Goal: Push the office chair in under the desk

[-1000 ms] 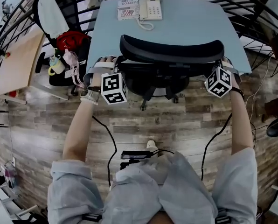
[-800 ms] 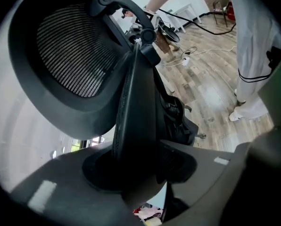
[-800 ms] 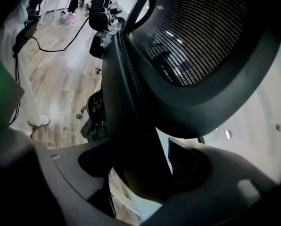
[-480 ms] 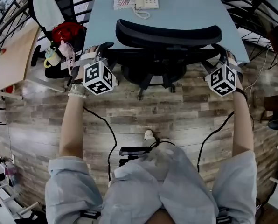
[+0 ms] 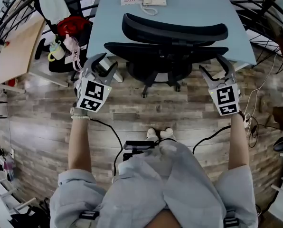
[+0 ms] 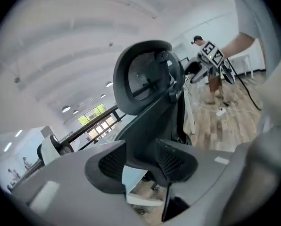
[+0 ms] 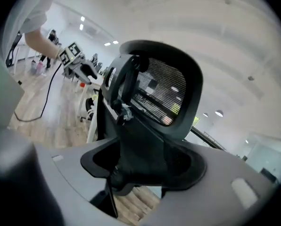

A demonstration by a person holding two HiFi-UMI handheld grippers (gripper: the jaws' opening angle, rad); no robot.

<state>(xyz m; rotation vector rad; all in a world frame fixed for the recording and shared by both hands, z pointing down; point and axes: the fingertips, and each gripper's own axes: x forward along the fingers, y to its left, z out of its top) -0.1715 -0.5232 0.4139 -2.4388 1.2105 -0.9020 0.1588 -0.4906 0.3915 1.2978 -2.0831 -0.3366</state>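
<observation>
Our left gripper [image 5: 102,66] stands with its jaws wide apart and empty, just off the left corner of the office chair [image 5: 172,51]. The chair's seat sits at the near edge of the desk [image 5: 198,13] (its castor base [image 5: 160,82] shows on the floor [image 5: 179,113] just outside). Our right gripper [image 5: 213,69] is drawing its jaws closer, with nothing pinched between them. To finish well, we judge, both should meet the chair level and press evenly, so that it rolls straight under.
</observation>
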